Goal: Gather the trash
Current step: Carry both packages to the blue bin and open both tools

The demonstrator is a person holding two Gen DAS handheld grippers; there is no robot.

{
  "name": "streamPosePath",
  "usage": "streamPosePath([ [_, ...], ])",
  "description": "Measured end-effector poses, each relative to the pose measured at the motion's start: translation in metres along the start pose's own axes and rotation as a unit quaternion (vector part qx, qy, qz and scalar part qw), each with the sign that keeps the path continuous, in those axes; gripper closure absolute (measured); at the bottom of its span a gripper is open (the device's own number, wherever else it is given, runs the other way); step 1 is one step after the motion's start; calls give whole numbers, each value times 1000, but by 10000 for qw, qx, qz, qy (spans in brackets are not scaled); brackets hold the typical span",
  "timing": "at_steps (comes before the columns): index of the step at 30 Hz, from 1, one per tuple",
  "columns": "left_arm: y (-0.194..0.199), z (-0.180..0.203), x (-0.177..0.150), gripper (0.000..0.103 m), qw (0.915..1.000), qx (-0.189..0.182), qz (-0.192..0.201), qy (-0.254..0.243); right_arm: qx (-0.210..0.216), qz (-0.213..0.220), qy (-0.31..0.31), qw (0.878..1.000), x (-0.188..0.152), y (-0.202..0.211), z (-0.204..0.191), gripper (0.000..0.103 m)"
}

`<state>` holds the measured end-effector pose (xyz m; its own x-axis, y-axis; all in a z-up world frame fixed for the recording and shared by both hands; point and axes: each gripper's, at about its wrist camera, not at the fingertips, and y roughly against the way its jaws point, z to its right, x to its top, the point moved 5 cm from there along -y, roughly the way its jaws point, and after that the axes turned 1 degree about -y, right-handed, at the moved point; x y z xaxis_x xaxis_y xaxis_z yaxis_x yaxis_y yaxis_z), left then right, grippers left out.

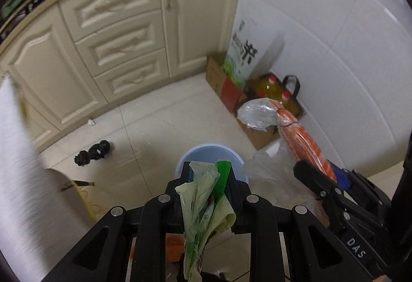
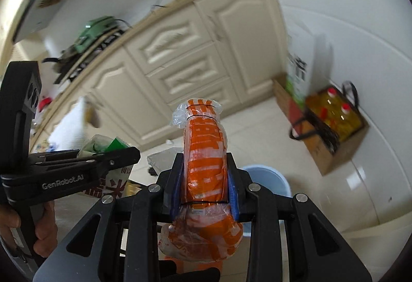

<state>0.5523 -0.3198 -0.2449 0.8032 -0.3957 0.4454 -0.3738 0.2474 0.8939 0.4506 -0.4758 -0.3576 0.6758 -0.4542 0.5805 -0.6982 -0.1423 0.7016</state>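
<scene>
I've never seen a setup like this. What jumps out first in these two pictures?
Two black handheld grippers each clutch trash: the right gripper squeezes a rolled orange plastic package, and the left gripper pinches a crumpled green wrapper. Just beyond them on the tiled floor stands a light blue bin, before cream kitchen cabinets.

Left wrist view looks forward and down along its own fingers, close over the blue bin [image 1: 211,156], toward the cream cabinets [image 1: 123,32] and tiled corner. Right wrist view rides just to its right, facing the same cabinets [image 2: 195,50] from slightly farther back and more level. Both share the bin [image 2: 267,179], the oil bottles [image 1: 273,89] [image 2: 337,112], and each other's gripper.
</scene>
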Motion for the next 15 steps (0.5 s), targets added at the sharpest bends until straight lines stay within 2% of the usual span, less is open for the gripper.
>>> streamPosePath([
  [4, -40, 8, 27, 80, 9998, -79, -178, -49, -161, -175, -199, 9995, -8, -18, 30, 74],
  [6, -54, 6, 33, 76, 9997, 29, -222, -99, -214, -224, -267, 9992, -11, -25, 40, 74],
  [7, -61, 6, 36, 72, 9996, 62, -246, -108, -237, -275, -303, 9989, -13, -29, 45, 74],
  [9, -74, 4, 38, 60, 9995, 65, -298, -62, -266, -357, -356, 9984, -16, -39, 51, 74],
  [10, -79, 4, 40, 51, 9995, 146, -289, -18, -275, -395, -376, 9981, -18, -44, 54, 74],
  [11, -87, 4, 41, 47, 9994, 222, -259, -5, -281, -438, -396, 9979, -20, -47, 56, 74],
  [15, -92, 2, 38, 46, 9975, 677, -168, 98, -300, -584, -428, 9969, -25, -65, 60, 74],
])
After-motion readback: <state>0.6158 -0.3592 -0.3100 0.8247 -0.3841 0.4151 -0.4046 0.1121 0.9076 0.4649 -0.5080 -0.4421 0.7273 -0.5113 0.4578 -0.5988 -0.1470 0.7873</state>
